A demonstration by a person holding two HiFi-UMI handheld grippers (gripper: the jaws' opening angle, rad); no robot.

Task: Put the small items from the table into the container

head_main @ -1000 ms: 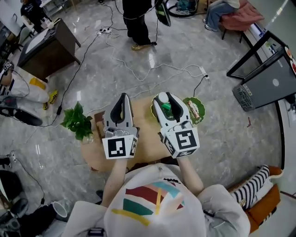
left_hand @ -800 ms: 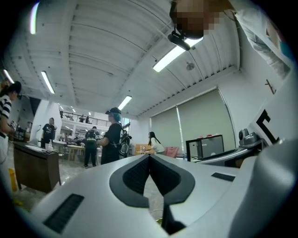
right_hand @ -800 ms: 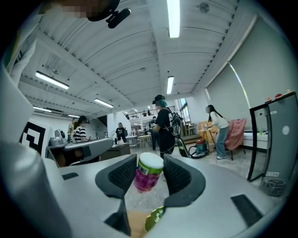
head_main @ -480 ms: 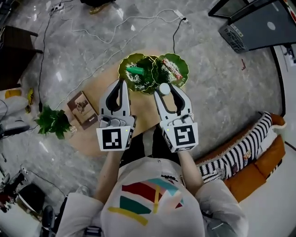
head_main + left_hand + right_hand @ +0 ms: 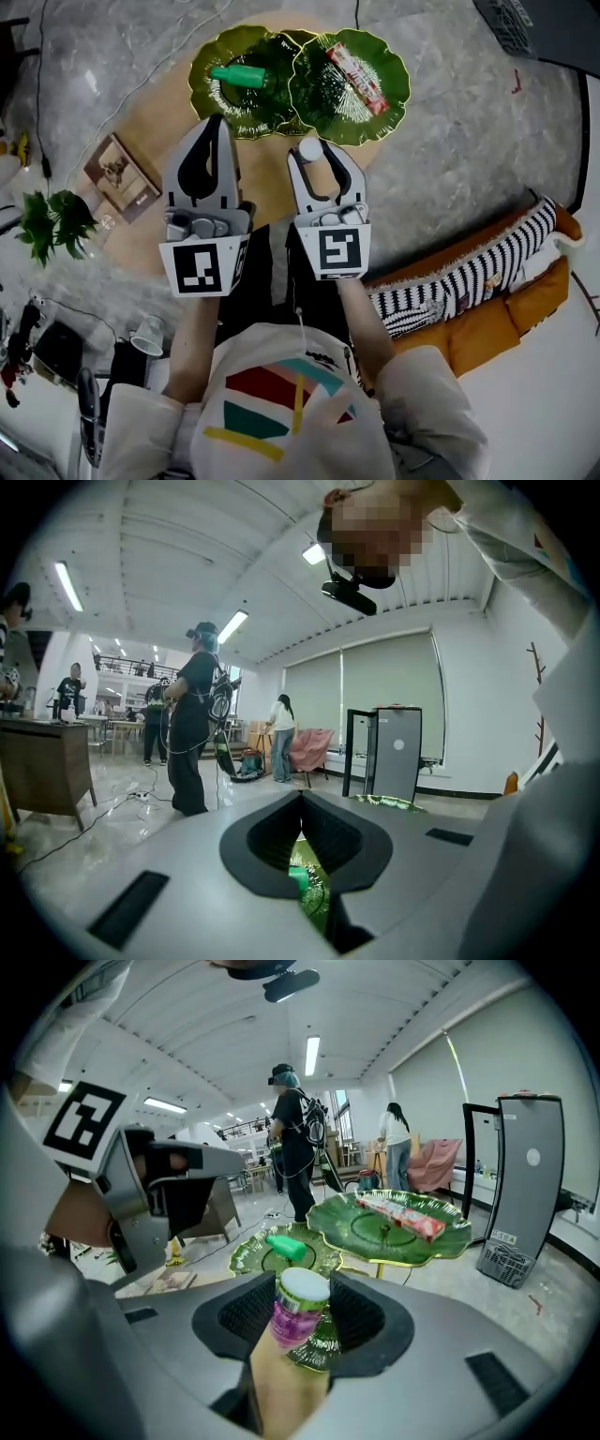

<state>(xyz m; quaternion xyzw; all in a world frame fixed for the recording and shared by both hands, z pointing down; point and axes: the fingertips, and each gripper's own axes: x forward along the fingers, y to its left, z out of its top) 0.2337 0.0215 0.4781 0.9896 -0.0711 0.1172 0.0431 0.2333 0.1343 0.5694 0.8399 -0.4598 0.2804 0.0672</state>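
My right gripper (image 5: 312, 152) is shut on a small bottle (image 5: 296, 1309) with a white cap and purple label; the bottle (image 5: 310, 149) stands upright between the jaws. Beyond it lie two green leaf-shaped trays on the wooden table (image 5: 155, 127). The left tray (image 5: 216, 98) holds a green tube (image 5: 237, 75), the right tray (image 5: 375, 117) a red and white packet (image 5: 357, 67). My left gripper (image 5: 215, 123) hovers beside the right one, near the left tray, its tips together and nothing in them. In the left gripper view a strip of green tray (image 5: 315, 899) shows through the jaws.
A book (image 5: 118, 172) lies on the table's left side, with a potted plant (image 5: 51, 225) beyond the edge. An orange sofa with a striped cushion (image 5: 469, 281) stands at the right. Several people stand far across the room (image 5: 192, 733).
Both grippers have come down toward the table and now sit short of the trays instead of over them. The bottle stays in the right gripper.
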